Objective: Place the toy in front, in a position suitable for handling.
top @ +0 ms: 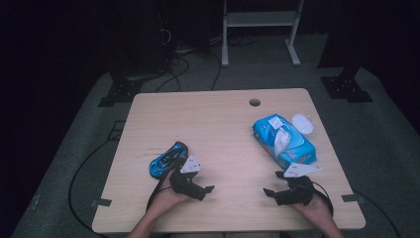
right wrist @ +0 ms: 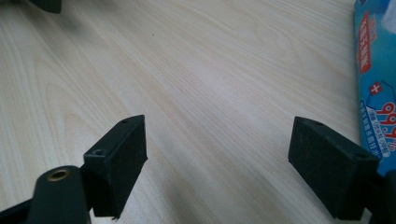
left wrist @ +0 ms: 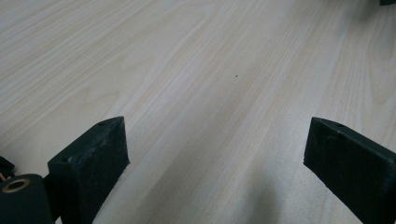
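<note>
Blue wipes pack (right wrist: 377, 88) print possibly reads "99.9"

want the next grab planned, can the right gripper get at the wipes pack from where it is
Probably yes: the right gripper rests open on the table just in front of the wipes pack, with only bare wood between them and a wipe sticking up from its open lid.

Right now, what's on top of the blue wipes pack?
On the wipes pack, its white lid is flipped open and a white wipe sticks out. What's inside stays hidden.
</note>
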Tool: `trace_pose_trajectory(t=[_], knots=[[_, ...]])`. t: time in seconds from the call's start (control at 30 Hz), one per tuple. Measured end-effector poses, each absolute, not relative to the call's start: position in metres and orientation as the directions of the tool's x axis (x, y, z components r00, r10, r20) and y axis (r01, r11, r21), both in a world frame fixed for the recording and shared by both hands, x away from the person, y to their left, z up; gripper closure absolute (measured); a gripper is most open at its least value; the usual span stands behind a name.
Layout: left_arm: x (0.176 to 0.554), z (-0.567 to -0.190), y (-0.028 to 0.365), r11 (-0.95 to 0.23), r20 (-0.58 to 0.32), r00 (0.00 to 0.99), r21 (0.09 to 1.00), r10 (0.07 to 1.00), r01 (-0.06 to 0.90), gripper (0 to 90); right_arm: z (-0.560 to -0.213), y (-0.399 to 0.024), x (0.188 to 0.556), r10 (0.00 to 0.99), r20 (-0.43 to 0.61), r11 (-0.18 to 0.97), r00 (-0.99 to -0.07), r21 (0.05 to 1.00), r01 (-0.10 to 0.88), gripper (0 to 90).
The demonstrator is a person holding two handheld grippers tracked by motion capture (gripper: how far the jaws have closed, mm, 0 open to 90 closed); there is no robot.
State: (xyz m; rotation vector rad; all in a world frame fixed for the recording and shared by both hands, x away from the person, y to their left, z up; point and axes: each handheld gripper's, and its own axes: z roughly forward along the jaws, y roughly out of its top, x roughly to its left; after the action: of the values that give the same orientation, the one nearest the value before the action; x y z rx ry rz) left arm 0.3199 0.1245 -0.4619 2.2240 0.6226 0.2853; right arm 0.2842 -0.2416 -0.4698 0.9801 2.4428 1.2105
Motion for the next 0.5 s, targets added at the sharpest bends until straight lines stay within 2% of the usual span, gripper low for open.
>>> trace_pose_trajectory(t=[0.33, 0.5], knots=[[0.3205, -0.4584, 0.1281, -0.556, 0.008, 0.849, 0.759, 0.528, 0.339, 5.9, -0.4699, -0.2416, 0.2839, 0.666, 0.077, 0.428, -0.742, 0.776, 0.464, 18.3], [0.3224, -0.4539, 0.1332, -0.579, 0.042, 0.85, 0.749, 0.526, 0.322, 5.9, -0.469, -0.2418, 0.2836, 0.668, 0.083, 0.418, -0.739, 0.78, 0.466, 18.3]])
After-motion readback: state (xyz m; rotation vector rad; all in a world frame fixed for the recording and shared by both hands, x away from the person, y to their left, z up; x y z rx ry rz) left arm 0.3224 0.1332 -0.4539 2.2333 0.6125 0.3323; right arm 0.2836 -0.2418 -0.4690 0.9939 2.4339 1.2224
